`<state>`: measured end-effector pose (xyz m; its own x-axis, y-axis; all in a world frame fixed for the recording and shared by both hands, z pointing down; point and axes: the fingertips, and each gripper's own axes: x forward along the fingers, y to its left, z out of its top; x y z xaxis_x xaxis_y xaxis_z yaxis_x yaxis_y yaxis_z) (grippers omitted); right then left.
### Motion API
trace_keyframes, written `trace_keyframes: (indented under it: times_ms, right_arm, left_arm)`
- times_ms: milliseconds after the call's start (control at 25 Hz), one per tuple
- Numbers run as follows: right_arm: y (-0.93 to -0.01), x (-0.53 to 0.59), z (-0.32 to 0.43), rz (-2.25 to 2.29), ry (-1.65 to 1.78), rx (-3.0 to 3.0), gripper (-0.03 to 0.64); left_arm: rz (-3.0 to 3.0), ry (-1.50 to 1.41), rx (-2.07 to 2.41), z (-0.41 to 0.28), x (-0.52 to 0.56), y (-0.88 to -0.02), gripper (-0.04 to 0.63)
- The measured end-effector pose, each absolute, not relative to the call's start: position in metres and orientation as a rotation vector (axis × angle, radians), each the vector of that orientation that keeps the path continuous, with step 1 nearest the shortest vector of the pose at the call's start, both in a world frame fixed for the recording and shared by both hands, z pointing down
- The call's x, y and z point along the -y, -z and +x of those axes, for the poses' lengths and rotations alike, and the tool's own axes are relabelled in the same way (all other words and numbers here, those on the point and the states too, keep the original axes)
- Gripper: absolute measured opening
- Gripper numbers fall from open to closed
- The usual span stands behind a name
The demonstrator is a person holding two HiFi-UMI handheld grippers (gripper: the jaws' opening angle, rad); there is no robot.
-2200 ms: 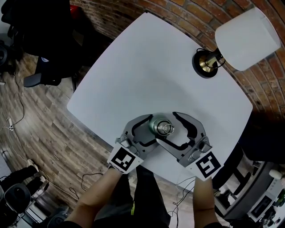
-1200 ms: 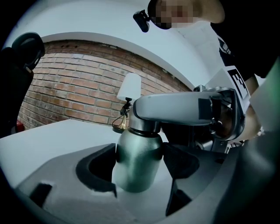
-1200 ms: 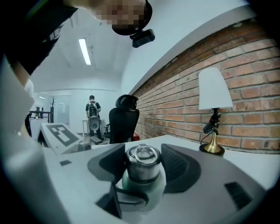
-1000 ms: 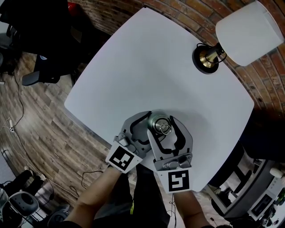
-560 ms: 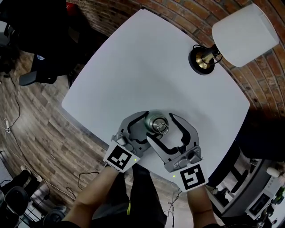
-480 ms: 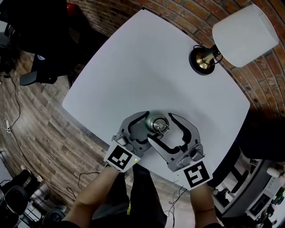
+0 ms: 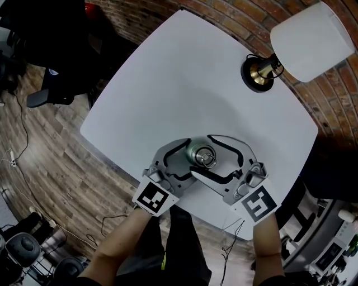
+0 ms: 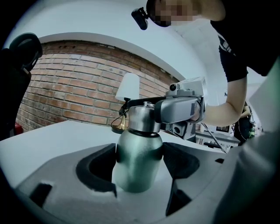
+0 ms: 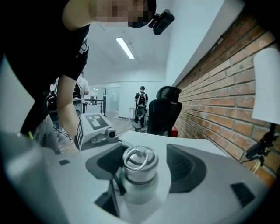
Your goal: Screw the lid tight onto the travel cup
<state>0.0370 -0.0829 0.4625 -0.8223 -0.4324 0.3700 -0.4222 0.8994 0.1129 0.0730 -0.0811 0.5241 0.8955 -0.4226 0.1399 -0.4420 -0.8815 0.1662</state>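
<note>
A steel travel cup (image 7: 197, 152) stands near the front edge of the white table (image 7: 184, 84). Its lid (image 7: 206, 159), with a ring handle, sits on top. My left gripper (image 7: 189, 160) comes in from the lower left and is shut on the cup's body (image 8: 136, 159), a pad pressing on each side. My right gripper (image 7: 202, 156) reaches in from the lower right at lid height. Its jaws stand wide open round the lid (image 9: 139, 161). The lid lies close to the left jaw, with a clear gap to the right jaw.
A lamp with a white shade (image 7: 310, 42) and a brass base (image 7: 258, 75) stands at the table's far right corner, by the brick wall (image 7: 235, 17). Black office chairs (image 7: 56, 84) stand on the wood floor to the left. The table's front edge (image 7: 123, 170) runs just below the grippers.
The right gripper has widened its jaws off the lid and swung from straight below the cup round to its lower right. Left gripper and cup have stayed put.
</note>
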Motion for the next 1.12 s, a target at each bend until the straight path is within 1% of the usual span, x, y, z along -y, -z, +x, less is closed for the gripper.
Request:
trace_keyframes:
  times_ms: [240,280,320,760,1120]
  right_arm:
    - [-0.47,0.083,0.038,0.686,0.001,2.662,0.288]
    - [-0.47,0.083,0.038,0.715,-0.007,2.662,0.269]
    - [-0.471,0.084,0.039,0.752,-0.013,2.659,0.268]
    - [-0.463,0.094,0.046,1.456,-0.026,2.534,0.267]
    - [-0.463,0.094,0.051,1.686,-0.004,2.446,0.267]
  left_arm:
    - [2.868,-0.143,0.654,0.073,0.081,-0.523,0.333]
    - [2.869,-0.143,0.654,0.073,0.081,-0.523,0.333]
    - [2.871,-0.144,0.653,0.073,0.082,-0.524,0.333]
    - [2.882,-0.15,0.663,0.072,0.082,-0.524,0.333]
    - [2.89,-0.163,0.68,0.073,0.082,-0.524,0.333]
